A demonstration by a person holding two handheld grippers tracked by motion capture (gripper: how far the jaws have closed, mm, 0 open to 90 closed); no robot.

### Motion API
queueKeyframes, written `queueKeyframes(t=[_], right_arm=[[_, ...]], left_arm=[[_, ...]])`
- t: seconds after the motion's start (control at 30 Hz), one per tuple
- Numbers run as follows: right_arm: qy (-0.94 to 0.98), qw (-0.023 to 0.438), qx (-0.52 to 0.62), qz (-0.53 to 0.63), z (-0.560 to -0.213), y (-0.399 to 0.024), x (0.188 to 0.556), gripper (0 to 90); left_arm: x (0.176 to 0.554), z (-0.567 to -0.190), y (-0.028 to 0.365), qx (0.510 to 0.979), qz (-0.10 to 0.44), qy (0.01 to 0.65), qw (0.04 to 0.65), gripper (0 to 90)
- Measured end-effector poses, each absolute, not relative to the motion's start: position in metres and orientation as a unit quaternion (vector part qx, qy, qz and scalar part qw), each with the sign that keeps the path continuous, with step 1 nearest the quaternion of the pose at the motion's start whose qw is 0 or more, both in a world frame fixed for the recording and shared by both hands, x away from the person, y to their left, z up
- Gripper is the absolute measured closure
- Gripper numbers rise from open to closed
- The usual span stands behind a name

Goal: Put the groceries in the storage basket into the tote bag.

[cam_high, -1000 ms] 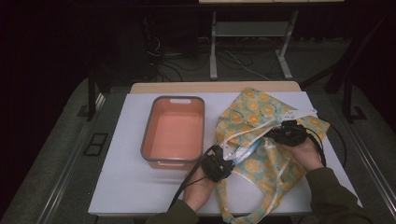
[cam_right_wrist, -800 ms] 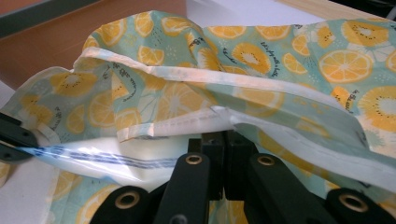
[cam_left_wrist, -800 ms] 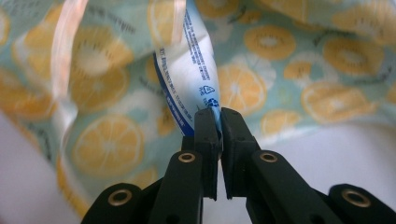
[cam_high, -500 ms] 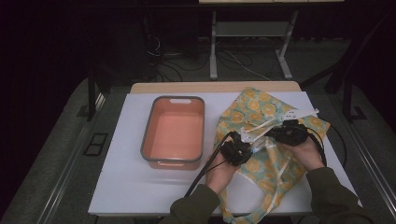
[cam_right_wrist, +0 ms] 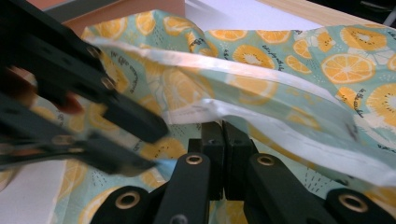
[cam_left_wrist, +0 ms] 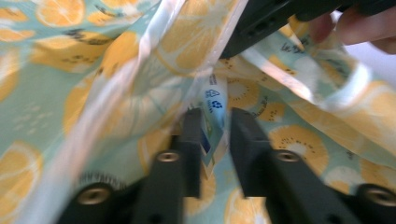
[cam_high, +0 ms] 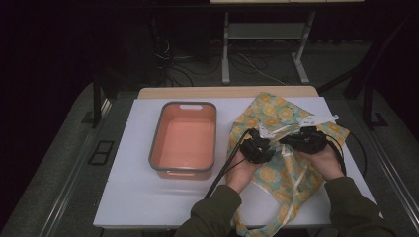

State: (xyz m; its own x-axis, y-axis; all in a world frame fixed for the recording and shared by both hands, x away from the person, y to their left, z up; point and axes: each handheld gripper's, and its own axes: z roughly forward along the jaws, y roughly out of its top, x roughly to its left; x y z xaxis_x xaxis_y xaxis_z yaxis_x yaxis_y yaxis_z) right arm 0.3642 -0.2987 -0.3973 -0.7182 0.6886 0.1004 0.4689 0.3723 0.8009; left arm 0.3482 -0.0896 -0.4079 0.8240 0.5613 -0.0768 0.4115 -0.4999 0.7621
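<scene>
On the right of the white counter (cam_high: 128,197) lies a lemon-print fabric bag (cam_high: 276,116); the right gripper (cam_right_wrist: 223,128) pinches its white hem, the left gripper (cam_left_wrist: 215,123) stands parted around its label.

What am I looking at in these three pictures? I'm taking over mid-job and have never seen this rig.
There is no robot. A person holds a two-jaw gripper in each hand. The high view looks down on a white table. On it are an empty orange tub and a lemon-print cloth bag. The left gripper and right gripper meet over the bag. The other two pictures come from cameras riding on each gripper, looking along its black jaws. In the left gripper view, the left gripper has its jaws slightly apart around a small label sewn to the bag. In the right gripper view, the right gripper is shut on the bag's white-trimmed edge.
</scene>
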Motion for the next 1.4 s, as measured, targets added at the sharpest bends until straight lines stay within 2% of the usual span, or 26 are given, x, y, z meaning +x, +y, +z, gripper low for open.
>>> queueKeyframes(t=[0.1, 0.27, 0.4, 0.47, 0.63, 0.83, 0.93, 0.97, 1.07, 1.23, 1.4], right_arm=[[0.819, 0.127, 0.353, 0.434, -0.397, -0.299, 0.364, 88.9], [0.819, 0.127, 0.354, 0.433, -0.397, -0.298, 0.364, 88.9], [0.822, 0.125, 0.353, 0.43, -0.398, -0.296, 0.364, 88.9], [0.823, 0.126, 0.351, 0.428, -0.398, -0.295, 0.363, 88.9], [0.824, 0.123, 0.352, 0.427, -0.399, -0.295, 0.364, 88.9], [0.825, 0.122, 0.351, 0.425, -0.4, -0.296, 0.363, 88.9], [0.825, 0.121, 0.351, 0.425, -0.401, -0.296, 0.363, 88.8], [0.825, 0.12, 0.351, 0.425, -0.401, -0.296, 0.363, 88.8], [0.826, 0.12, 0.352, 0.424, -0.401, -0.296, 0.363, 88.8], [0.828, 0.12, 0.35, 0.422, -0.402, -0.295, 0.363, 88.8], [0.829, 0.119, 0.349, 0.421, -0.402, -0.294, 0.362, 88.8]], left_arm=[[0.336, -0.401, -0.079, 0.863, 0.096, 0.276, 0.412, 59.0], [0.308, -0.397, -0.059, 0.87, 0.098, 0.257, 0.409, 55.0], [0.296, -0.41, -0.046, 0.877, 0.098, 0.26, 0.393, 50.4], [0.293, -0.419, -0.043, 0.88, 0.096, 0.266, 0.382, 49.1], [0.29, -0.436, -0.036, 0.88, 0.108, 0.281, 0.369, 39.2], [0.296, -0.451, -0.032, 0.872, 0.115, 0.311, 0.36, 35.4], [0.296, -0.451, -0.031, 0.869, 0.119, 0.317, 0.361, 38.7], [0.296, -0.452, -0.029, 0.866, 0.122, 0.321, 0.363, 42.8], [0.298, -0.453, -0.023, 0.857, 0.133, 0.33, 0.372, 65.6], [0.296, -0.456, -0.024, 0.859, 0.138, 0.317, 0.378, 89.4], [0.296, -0.454, -0.023, 0.857, 0.13, 0.322, 0.381, 89.8]])
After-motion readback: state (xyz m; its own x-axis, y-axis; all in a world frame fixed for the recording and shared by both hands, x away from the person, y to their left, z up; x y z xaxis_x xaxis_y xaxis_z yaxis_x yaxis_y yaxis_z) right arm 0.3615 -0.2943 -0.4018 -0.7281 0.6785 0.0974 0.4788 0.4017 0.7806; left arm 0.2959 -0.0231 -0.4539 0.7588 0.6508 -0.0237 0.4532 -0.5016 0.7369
